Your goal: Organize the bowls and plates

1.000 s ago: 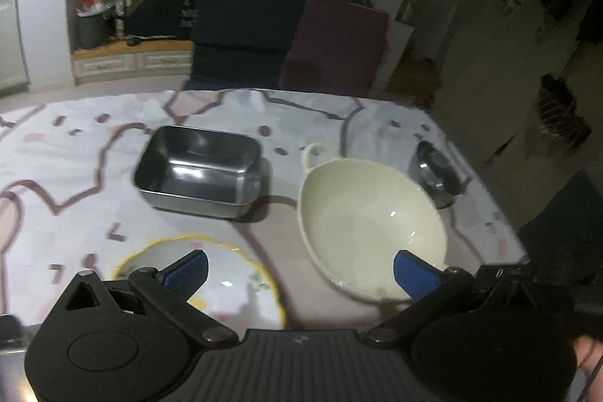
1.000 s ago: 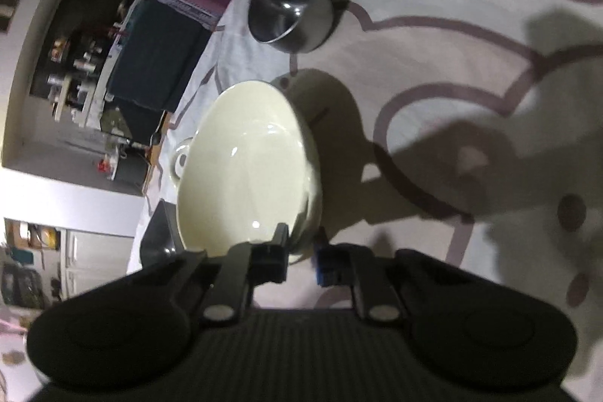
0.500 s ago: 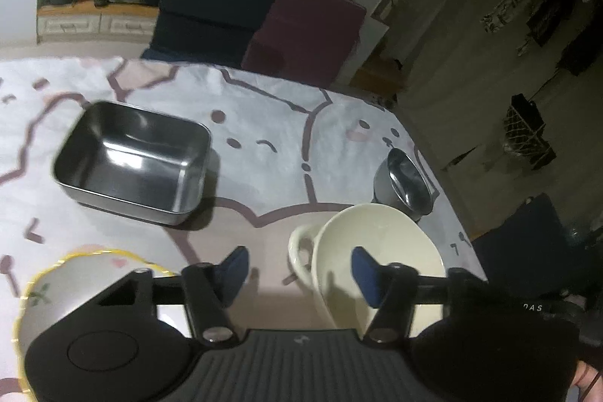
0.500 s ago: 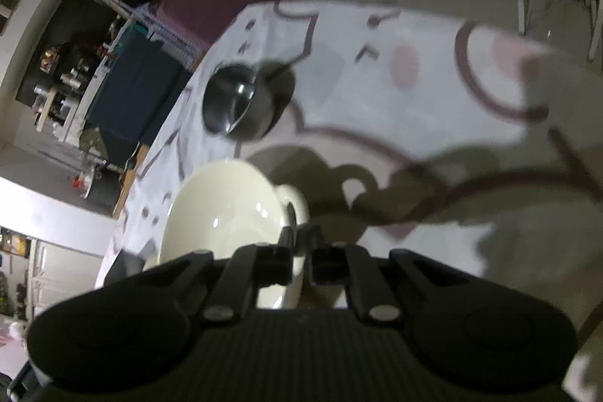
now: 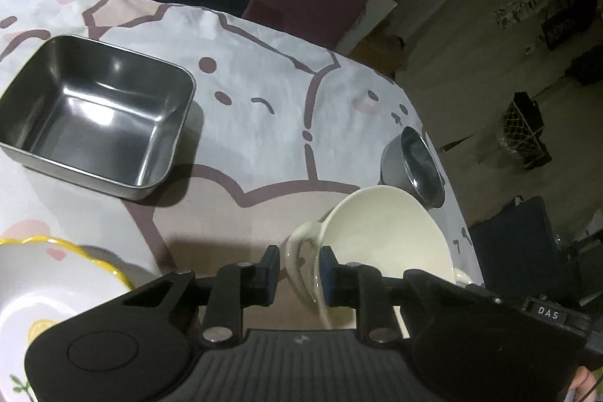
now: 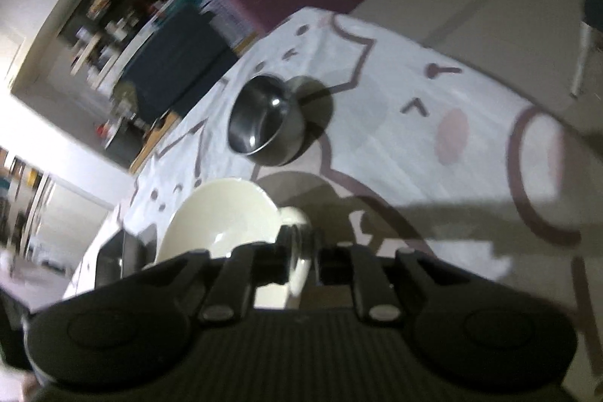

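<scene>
1. The left gripper (image 5: 299, 274) has its fingers (image 5: 327, 272) pulled in narrow, pinching one loop handle of the cream bowl (image 5: 384, 243). One pad is sitting inside the loop against the bowl's wall and the other is outside it.
2. The right gripper (image 6: 303, 251) is doing pretty much the same on the opposite handle: its fingers (image 6: 286, 247) are closing tight on that handle of the cream bowl (image 6: 222, 217), almost no gap between them.
3. So the bowl is hanging between the two grippers, tilting a bit. Can't really tell if its bottom is touching the table (image 5: 264, 145) or just off it.
4. Just past the bowl, near the table edge, a small steel bowl (image 5: 414, 168) is sitting upright, close to the cream one but apart from it. It's showing in the right view too (image 6: 264, 123).
5. Off to the left, a rectangular steel pan (image 5: 94, 115) is sitting well apart from the bowl.
6. At the near left corner, a white plate with a yellow wavy rim (image 5: 56, 281) is peeking in next to the left gripper.
7. The table is wearing a white cloth with brownish cartoon outlines. The right view is blurry.
</scene>
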Motion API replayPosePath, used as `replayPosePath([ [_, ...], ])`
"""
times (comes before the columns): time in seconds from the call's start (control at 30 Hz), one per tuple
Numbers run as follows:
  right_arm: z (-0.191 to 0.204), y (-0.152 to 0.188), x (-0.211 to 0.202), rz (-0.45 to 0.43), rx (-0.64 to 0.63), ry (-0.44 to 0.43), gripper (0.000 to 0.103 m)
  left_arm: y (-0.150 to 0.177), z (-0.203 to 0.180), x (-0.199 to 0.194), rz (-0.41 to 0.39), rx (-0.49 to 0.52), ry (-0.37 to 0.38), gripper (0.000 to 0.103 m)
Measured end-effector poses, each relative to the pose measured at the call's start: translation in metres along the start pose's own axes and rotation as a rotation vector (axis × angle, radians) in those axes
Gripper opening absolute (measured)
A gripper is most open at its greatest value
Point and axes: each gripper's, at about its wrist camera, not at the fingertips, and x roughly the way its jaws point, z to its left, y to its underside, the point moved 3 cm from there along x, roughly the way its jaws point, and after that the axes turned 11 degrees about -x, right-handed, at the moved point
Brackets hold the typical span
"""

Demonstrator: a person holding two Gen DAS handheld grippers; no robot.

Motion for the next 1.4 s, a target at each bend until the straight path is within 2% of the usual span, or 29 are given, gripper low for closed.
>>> replayPosePath([
  [0.3,-0.006,-0.007,0.013,0.077,-0.095,-0.098,0.023,-0.005,0.001,0.012,0.059,0.016,0.027,0.021],
  [0.43,-0.002,-0.008,0.023,0.118,-0.142,-0.099,0.02,-0.005,0.002,0.019,0.085,0.021,0.032,0.021],
  [0.6,-0.004,-0.008,0.023,0.127,-0.122,-0.114,0.019,-0.002,0.004,0.029,0.12,0.005,0.037,0.021],
  [0.9,0.002,-0.008,0.026,0.109,-0.15,-0.062,0.019,0.002,0.0,0.026,0.084,0.018,0.005,0.022],
  [1.03,0.001,-0.008,0.025,0.101,-0.143,-0.068,0.02,0.002,-0.003,0.026,0.069,0.028,-0.018,0.023],
  [1.13,0.0,-0.008,0.027,0.095,-0.142,-0.07,0.021,0.0,0.001,0.024,0.062,0.005,-0.023,0.029],
  [1.23,-0.004,-0.01,0.032,0.105,-0.119,-0.059,0.029,-0.002,0.002,0.02,0.059,0.0,-0.013,0.027],
  [1.4,0.002,-0.012,0.031,0.116,-0.137,-0.048,0.02,-0.003,0.0,0.021,0.056,0.018,0.003,0.022],
])
